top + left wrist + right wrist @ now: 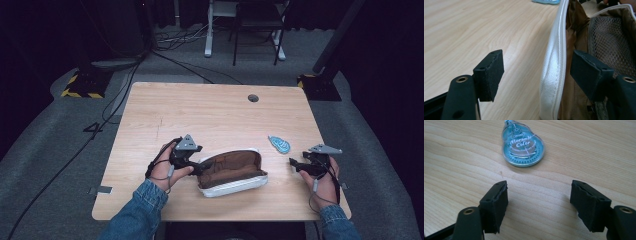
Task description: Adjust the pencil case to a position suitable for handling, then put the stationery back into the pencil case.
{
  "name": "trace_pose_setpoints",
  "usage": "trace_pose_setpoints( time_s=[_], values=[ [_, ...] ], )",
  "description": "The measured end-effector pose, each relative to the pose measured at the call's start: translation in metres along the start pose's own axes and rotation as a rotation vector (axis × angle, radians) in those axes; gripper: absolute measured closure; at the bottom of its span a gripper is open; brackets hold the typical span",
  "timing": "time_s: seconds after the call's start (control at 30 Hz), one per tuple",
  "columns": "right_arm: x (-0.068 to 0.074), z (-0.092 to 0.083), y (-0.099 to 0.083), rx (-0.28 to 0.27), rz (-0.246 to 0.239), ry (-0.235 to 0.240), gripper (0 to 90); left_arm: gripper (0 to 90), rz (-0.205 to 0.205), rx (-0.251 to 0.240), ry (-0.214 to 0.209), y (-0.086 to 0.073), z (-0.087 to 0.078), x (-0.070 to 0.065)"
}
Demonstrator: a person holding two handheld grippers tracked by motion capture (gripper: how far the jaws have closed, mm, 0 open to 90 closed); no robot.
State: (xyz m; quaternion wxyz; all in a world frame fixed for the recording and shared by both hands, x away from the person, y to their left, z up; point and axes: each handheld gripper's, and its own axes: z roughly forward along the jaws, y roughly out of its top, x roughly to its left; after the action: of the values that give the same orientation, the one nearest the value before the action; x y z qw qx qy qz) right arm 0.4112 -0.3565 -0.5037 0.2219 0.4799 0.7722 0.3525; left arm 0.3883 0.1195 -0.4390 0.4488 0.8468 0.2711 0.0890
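Note:
A white pencil pouch [232, 172] with a brown lining lies unzipped at the near middle of the wooden table [200, 110]. My left gripper [200, 167] is at its left end. In the left gripper view the pouch's white zipped edge [554, 75] stands between the jaws of my left gripper [539, 72], and neither pad presses on it. A mesh pocket [610, 42] shows inside the pouch. A teal correction tape dispenser [279, 144] lies right of the pouch. My right gripper [295, 164] hovers open just short of the dispenser [523, 146], with only bare wood between the jaws of my right gripper [539, 200].
A round cable hole [253, 98] sits near the table's far edge. Beyond the table there are cables on the grey floor, stand bases with yellow-black tape [80, 87], and a chair's legs [255, 45].

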Motion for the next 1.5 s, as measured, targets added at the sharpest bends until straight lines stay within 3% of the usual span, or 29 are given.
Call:
trace_pose_setpoints(
  time_s=[0.33,0.5,0.6,0.67,0.97,1.2,1.5],
  values=[
    [0.0,0.0,0.0,0.0,0.0,0.0,30.6,26.8,-0.017,-0.044,0.091,-0.003,-0.035,0.011],
    [0.0,0.0,0.0,0.0,0.0,0.0,30.6,26.8,-0.05,-0.07,0.131,-0.01,-0.052,0.021],
    [0.0,0.0,0.0,0.0,0.0,0.001,30.6,26.5,-0.05,-0.044,0.198,-0.016,-0.058,0.029],
    [0.0,0.0,0.0,0.001,-0.001,0.001,30.6,26.2,-0.054,-0.037,0.212,-0.018,-0.058,0.031],
    [0.0,0.0,0.001,0.005,0.001,0.004,29.9,23.9,-0.087,0.087,0.351,-0.041,-0.058,0.053],
    [0.0,0.0,0.001,0.007,-0.002,0.01,28.3,23.2,-0.115,0.147,0.384,-0.055,-0.053,0.064],
    [0.005,0.002,0.002,0.024,-0.005,0.007,18.1,20.2,-0.13,0.194,0.378,-0.07,-0.048,0.07]
  ],
)
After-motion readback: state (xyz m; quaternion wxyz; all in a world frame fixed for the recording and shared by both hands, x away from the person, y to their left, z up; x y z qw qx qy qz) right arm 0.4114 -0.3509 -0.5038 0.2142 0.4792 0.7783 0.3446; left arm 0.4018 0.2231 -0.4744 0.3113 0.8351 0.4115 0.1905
